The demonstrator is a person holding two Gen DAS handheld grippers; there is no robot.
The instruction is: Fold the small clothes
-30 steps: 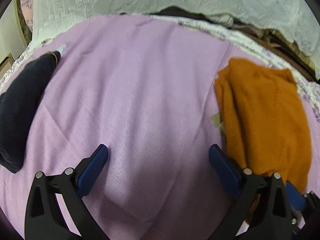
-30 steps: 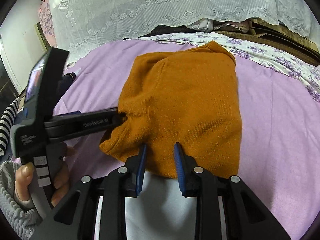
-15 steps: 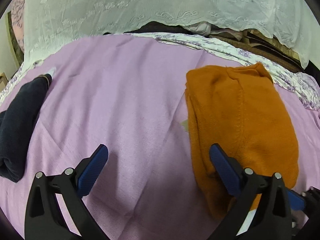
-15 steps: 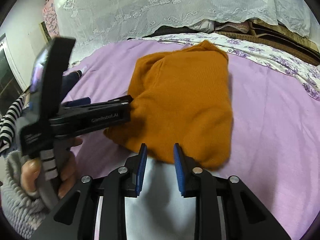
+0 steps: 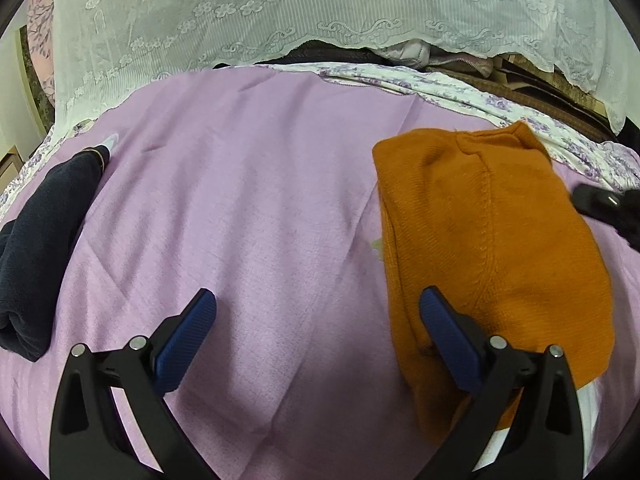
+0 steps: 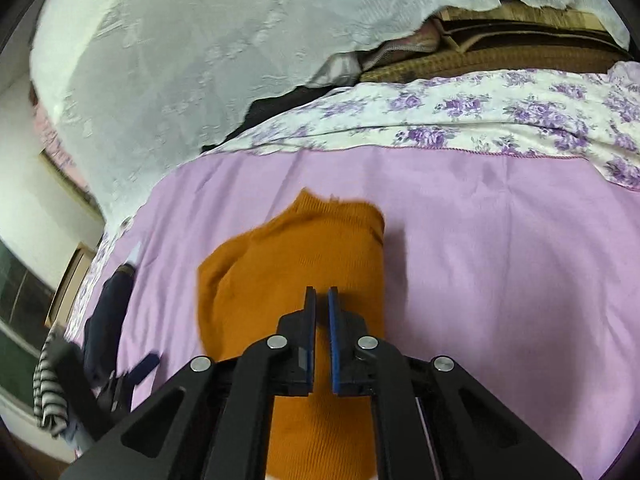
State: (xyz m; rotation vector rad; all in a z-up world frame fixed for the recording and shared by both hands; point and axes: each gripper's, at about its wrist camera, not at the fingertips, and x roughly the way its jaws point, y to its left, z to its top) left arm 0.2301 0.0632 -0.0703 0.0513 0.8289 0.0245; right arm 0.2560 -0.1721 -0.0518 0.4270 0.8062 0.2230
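Lying folded on the purple bedspread (image 5: 240, 200), an orange sweater (image 5: 492, 240): a rounded bundle from two to five o'clock in the left wrist view, ribbed end toward one o'clock, close to the floral sheet (image 5: 440, 84) at the bedspread's far edge.

Hovering above the bed with jaws spread wide, the left gripper (image 5: 316, 300): nothing between the blue pads. Five o'clock pad overlapping the sweater's near left edge, though touching or just above cannot be told; seven o'clock pad over bare purple cloth.

Sitting low over the sweater in the right wrist view, the right gripper (image 6: 322, 292): jaws just now closing to a thin slit, pressed nearly together, no cloth seen pinched between them. Sweater running from under the tool at six o'clock up to the centre of that view, slightly blurred.

Resting well apart from the sweater, at nine o'clock in the left wrist view, a dark navy garment (image 5: 36, 240), also folded, on the same bedspread.

Hanging across twelve o'clock behind the bed, a white lace cloth (image 5: 280, 8). Showing at eight o'clock in the right wrist view, a striped sleeve (image 6: 48, 392).
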